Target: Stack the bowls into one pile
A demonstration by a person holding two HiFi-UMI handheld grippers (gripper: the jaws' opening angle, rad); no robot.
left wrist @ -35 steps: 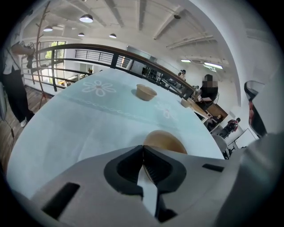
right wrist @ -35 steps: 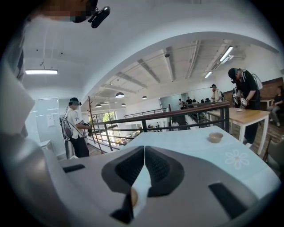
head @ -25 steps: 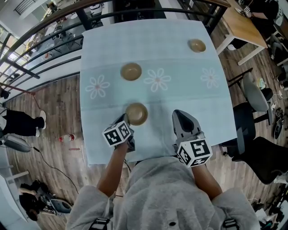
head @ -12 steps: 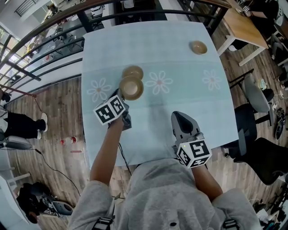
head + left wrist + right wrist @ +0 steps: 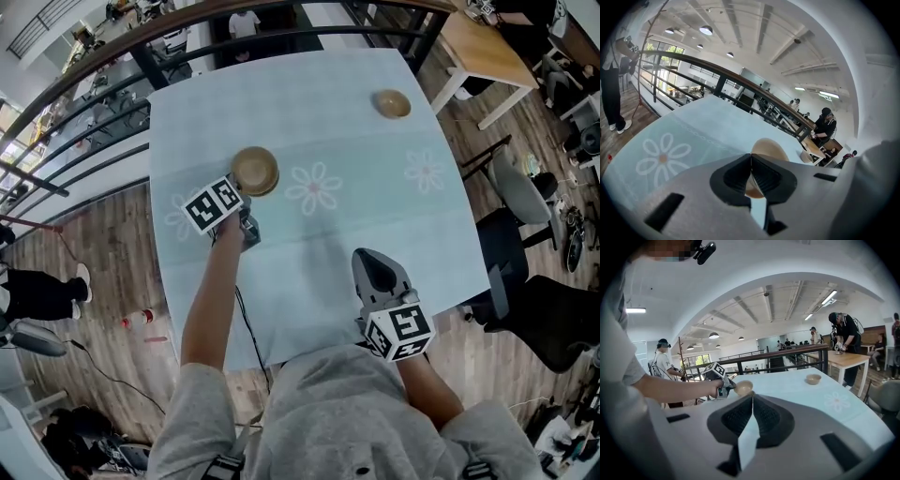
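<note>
one tan bowl (image 5: 255, 171), upright, is gripped by its near rim over the table's (image 5: 375, 216) left; a second bowl (image 5: 392, 103) sits upright near its far right corner.

Two bowls on our worktop (image 5: 309, 248), well apart.
We see the left bowl (image 5: 254, 171) at the tip of the left gripper (image 5: 240, 190), left of the worktop's middle; the far bowl (image 5: 392, 103) near the far right corner; the right gripper (image 5: 370, 258) by the near edge.

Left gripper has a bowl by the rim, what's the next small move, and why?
Probably lower it straight down, then open. The left gripper pinches the bowl by its rim, carried over the middle bowl, now hidden beneath it.
</note>
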